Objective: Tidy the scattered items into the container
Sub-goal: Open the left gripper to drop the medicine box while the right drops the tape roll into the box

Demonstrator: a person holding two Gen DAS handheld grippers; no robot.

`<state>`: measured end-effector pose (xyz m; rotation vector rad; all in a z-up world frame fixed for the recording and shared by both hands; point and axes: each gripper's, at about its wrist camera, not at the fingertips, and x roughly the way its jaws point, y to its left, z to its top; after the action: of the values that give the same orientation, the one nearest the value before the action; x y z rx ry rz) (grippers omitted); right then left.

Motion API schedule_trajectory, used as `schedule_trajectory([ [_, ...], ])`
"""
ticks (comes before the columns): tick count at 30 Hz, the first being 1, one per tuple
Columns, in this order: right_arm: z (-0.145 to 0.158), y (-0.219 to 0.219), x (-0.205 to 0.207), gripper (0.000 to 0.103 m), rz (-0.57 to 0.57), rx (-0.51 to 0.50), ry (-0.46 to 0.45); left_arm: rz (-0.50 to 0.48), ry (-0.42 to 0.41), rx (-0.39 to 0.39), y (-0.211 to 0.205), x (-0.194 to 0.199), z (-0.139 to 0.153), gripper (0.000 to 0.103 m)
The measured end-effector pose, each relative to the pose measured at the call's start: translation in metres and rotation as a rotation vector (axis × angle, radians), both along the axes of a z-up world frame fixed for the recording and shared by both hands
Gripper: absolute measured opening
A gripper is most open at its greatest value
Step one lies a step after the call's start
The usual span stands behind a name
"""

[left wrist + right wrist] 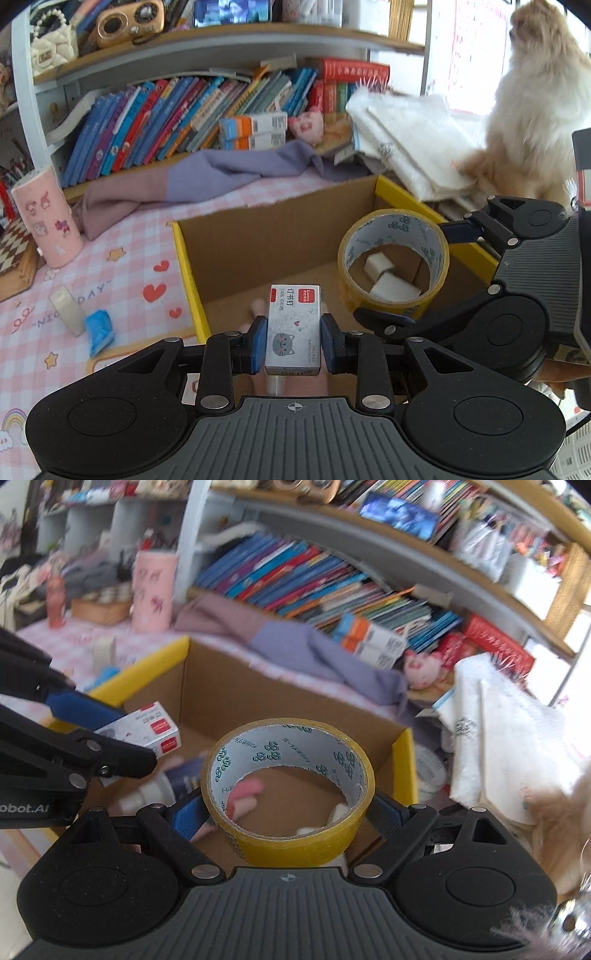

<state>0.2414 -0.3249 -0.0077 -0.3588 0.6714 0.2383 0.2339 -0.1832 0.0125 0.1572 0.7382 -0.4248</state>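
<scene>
The left gripper (293, 339) had its blue pads pressed against the two long sides of a small grey-white staple box with a red label and a cartoon cat (293, 328), jaws drawn in narrow around it, holding it above the near edge of the open brown cardboard box with yellow-taped rims (184, 258). The right gripper (291, 814) stood with its jaws spread wide, clamped on either side of a roll of yellow packing tape with a white printed core (288, 786), also poised over the carton. Down inside the carton lay two white blocks (388, 280) and something pink (242, 794), partly hidden and hard to make out.

The carton sat on a desk covered with a pink-and-white checked cloth printed with hearts and stars (122, 266). Left on that cloth were a cream-coloured block (68, 310) touching a crumpled blue wrapper (99, 330), with a tall pink cylinder decorated with cartoon stickers (48, 221) standing farther back. A pink and lilac cloth (207, 173) lay rumpled behind the carton, in front of a shelf of leaning, brightly coloured books (166, 118). A folded white fabric bundle (410, 147) was piled to the right, and a fluffy cream and ginger animal (535, 103) sat beside it near the bright window.
</scene>
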Motion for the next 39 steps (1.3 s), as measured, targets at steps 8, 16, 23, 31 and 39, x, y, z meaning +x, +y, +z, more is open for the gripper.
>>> schedule_trajectory([
  [8,-0.009,-0.010,0.014,0.090,-0.036,0.113,0.126,0.039,0.025,-0.002,0.002,0.007,-0.008,0.029],
  [16,-0.011,-0.009,0.010,0.090,-0.043,0.122,0.110,0.063,0.026,-0.008,-0.002,0.010,-0.010,0.030],
  [23,-0.008,-0.013,0.002,0.091,-0.084,0.132,0.068,0.079,-0.020,-0.020,0.000,0.001,-0.002,0.057],
  [31,0.004,-0.017,-0.018,0.091,-0.115,0.155,0.008,0.097,-0.074,-0.049,0.008,-0.019,0.014,0.071],
  [39,0.023,-0.011,-0.048,0.092,-0.159,0.167,-0.074,0.128,-0.117,-0.107,0.031,-0.043,0.032,0.076],
])
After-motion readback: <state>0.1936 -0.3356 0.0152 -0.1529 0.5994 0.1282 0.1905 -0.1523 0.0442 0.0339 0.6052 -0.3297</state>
